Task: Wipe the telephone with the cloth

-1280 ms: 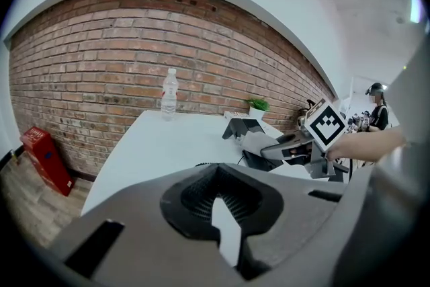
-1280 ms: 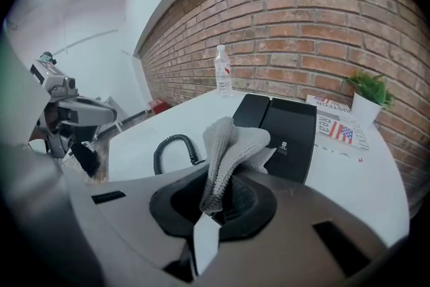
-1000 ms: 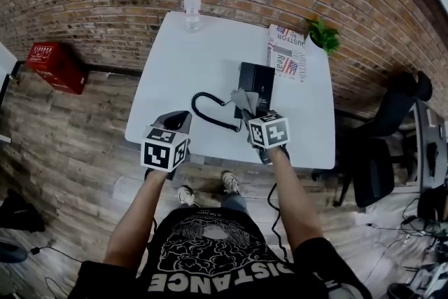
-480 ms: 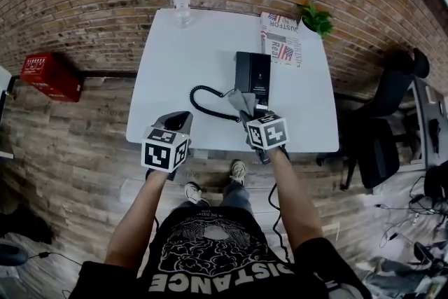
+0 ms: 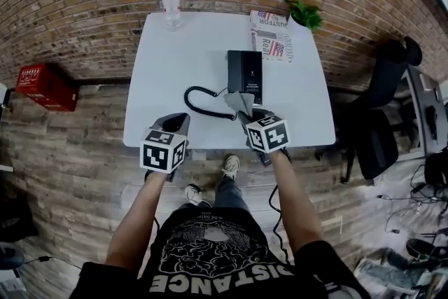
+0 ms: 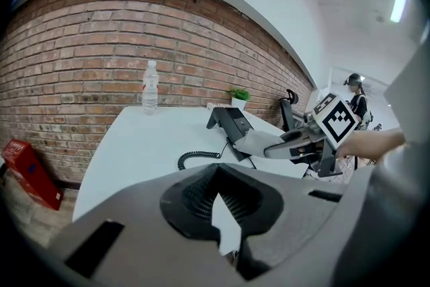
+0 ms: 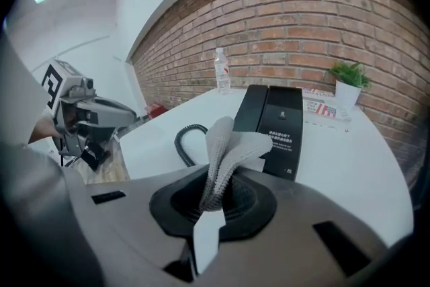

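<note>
the big white table holds the black telephone, which lies flat near the middle. its curly cord loops out from the telephone on the side toward the left gripper.

the right gripper is just in front of the telephone, on the person's side. its jaws are pinched tight on the grey cloth, and the loose end sticks out toward the telephone. i cannot tell if the cloth touches it. so i think the wiping is only about to start, and the whole telephone is left to wipe. the left gripper waits well away from the telephone, past the near table edge, jaws closed on nothing.

only the head view shows both arms and the whole table. only the right gripper view shows how the cloth folds in the jaws. only the left gripper view shows the telephone from the side, sloped like a little ramp.
</note>
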